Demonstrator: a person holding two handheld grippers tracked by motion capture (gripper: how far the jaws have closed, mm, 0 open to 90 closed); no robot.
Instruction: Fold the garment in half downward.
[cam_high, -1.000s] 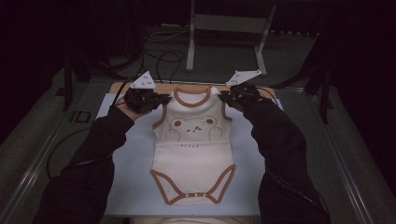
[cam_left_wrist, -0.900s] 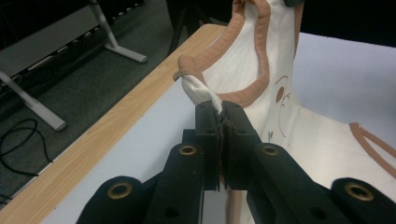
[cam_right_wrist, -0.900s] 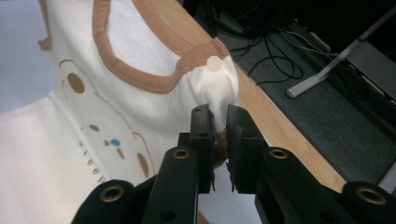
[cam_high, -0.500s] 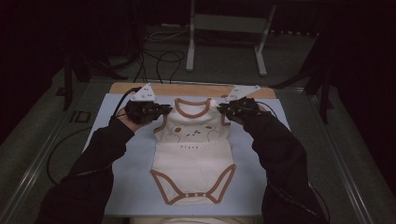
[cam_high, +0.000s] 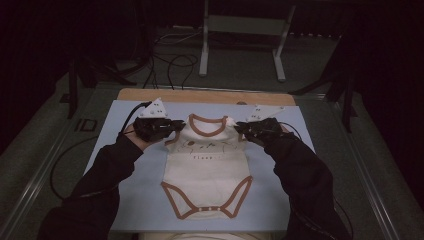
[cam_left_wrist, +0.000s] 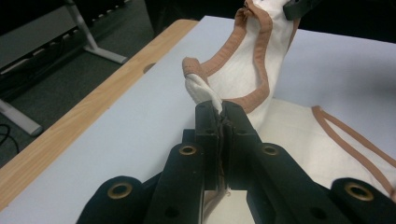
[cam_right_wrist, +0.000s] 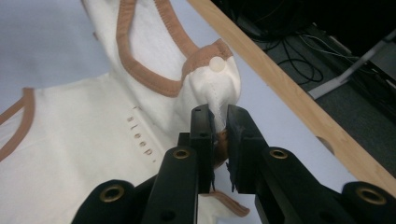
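A cream baby bodysuit (cam_high: 207, 170) with brown trim lies front up on the pale blue mat (cam_high: 120, 200), neck toward the far edge. My left gripper (cam_high: 172, 128) is shut on its left shoulder, and the pinched cloth (cam_left_wrist: 205, 91) bunches up just past the jaws. My right gripper (cam_high: 241, 129) is shut on the right shoulder, where a snap button (cam_right_wrist: 216, 64) shows on the gathered cloth (cam_right_wrist: 215, 88). The word "sleep" (cam_right_wrist: 140, 135) is printed on the chest. The shoulders are lifted slightly off the mat.
A wooden table edge (cam_high: 200, 96) runs along the far side of the mat. Beyond it stand a metal frame (cam_high: 240, 30) and loose cables (cam_high: 170, 60) on the floor. Metal rails (cam_high: 40, 175) border the table on both sides.
Both grippers have moved toward the near side and closer together, pulling the bodysuit's shoulders with them. The garment has slid toward me on the mat.
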